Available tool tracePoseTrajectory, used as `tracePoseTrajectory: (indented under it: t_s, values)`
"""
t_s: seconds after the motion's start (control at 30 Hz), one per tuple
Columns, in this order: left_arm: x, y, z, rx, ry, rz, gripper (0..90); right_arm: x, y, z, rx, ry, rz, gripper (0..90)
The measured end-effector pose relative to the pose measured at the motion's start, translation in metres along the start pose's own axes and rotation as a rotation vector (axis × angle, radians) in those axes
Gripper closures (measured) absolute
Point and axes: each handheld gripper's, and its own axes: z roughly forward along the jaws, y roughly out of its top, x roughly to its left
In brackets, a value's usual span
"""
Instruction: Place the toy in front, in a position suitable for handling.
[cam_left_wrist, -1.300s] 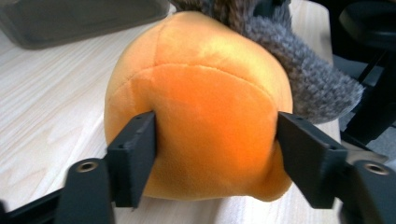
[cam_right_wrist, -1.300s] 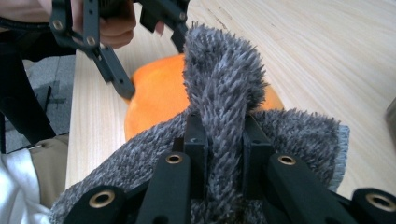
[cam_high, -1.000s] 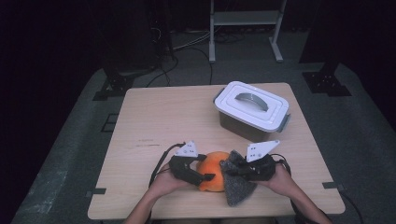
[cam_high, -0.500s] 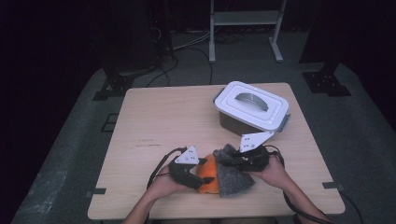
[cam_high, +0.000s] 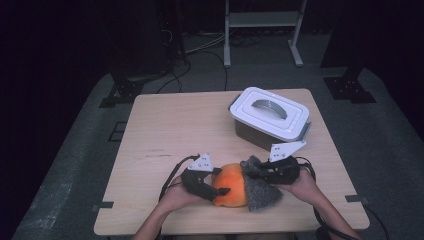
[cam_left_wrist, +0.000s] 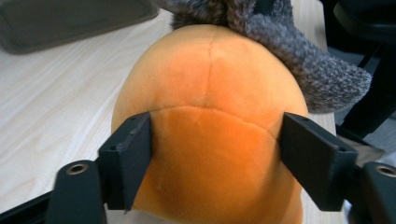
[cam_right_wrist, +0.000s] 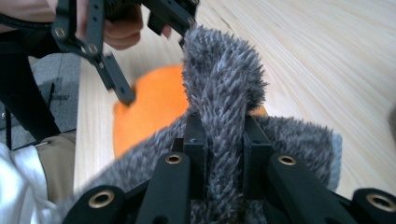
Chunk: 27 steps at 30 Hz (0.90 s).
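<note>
**Orange plush clamped, grey cover pinched**

The orange plush toy (cam_high: 231, 190) lies at the near edge of the bench (cam_high: 190, 130). The left gripper (cam_left_wrist: 215, 154) has its jaws spread wide, pressing both flanks. The right gripper (cam_right_wrist: 223, 140) jaws nip a fold of grey furry fabric (cam_right_wrist: 224, 88) draped over the toy's far end.

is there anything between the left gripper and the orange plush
Nothing visible. The left gripper has its jaws on either side of the orange plush, right against its sides. The grey fuzzy cloth drapes the far end, pinched by the right gripper.
</note>
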Motion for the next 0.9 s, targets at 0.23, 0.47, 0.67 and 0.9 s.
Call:
tracePoseTrajectory:
  t_s: [0.23, 0.47, 0.67, 0.9]
  values:
    - [-0.008, 0.004, -0.001, 0.001, 0.025, 0.067, 31.0, 0.012, 0.033, 0.024, 0.036, 0.031, -0.086, 75.4]
    - [-0.004, -0.003, -0.001, -0.004, 0.014, 0.049, 30.8, 0.005, 0.027, 0.023, 0.021, 0.029, -0.054, 75.3]
    - [0.000, -0.003, 0.001, -0.002, -0.008, 0.007, 20.2, -0.009, -0.016, -0.001, -0.022, 0.020, 0.072, 74.5]
    - [0.004, 0.006, 0.018, 0.067, -0.012, -0.044, 2.4, 0.000, -0.017, -0.001, -0.022, 0.054, 0.051, 74.7]
